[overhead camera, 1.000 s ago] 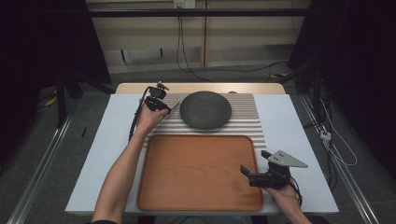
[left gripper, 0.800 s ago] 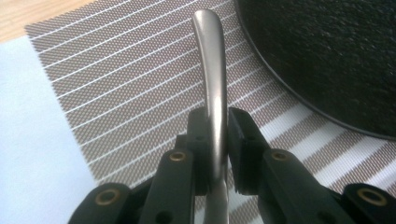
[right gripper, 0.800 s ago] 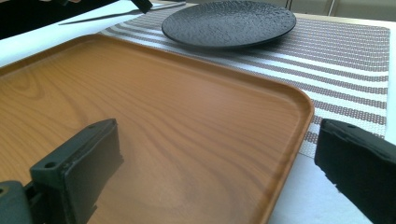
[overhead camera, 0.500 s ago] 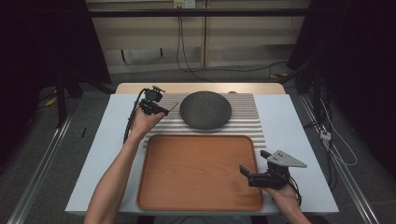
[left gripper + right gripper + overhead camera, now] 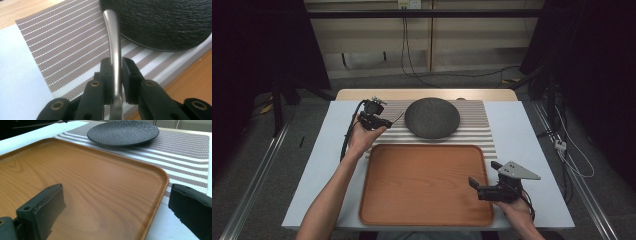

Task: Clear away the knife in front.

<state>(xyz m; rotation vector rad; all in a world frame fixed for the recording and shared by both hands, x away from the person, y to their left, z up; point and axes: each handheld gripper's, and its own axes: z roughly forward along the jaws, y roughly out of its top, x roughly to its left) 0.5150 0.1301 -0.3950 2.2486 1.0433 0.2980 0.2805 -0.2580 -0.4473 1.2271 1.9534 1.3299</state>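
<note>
The metal utensil handle [image 5: 113, 47] is clamped between the pads of the left claw [image 5: 115, 75], whose jaws are nearly closed on it; its working end is hidden below the jaws, so I cannot tell whether it is a spoon, fork or knife. Its long axis runs straight out along the jaws, the free tip pointing at the near rim of the black plate [image 5: 165, 22] and ending just beside that rim, above the striped mat [image 5: 62, 47]. In the high view the left claw [image 5: 374, 119] hangs over the mat's left edge, toward the bench's far left corner, so this hand is much nearer the plate. The right claw [image 5: 492, 187] stands wide open and empty at the wooden tray's [image 5: 422, 185] near right corner, well apart from the utensil
</note>
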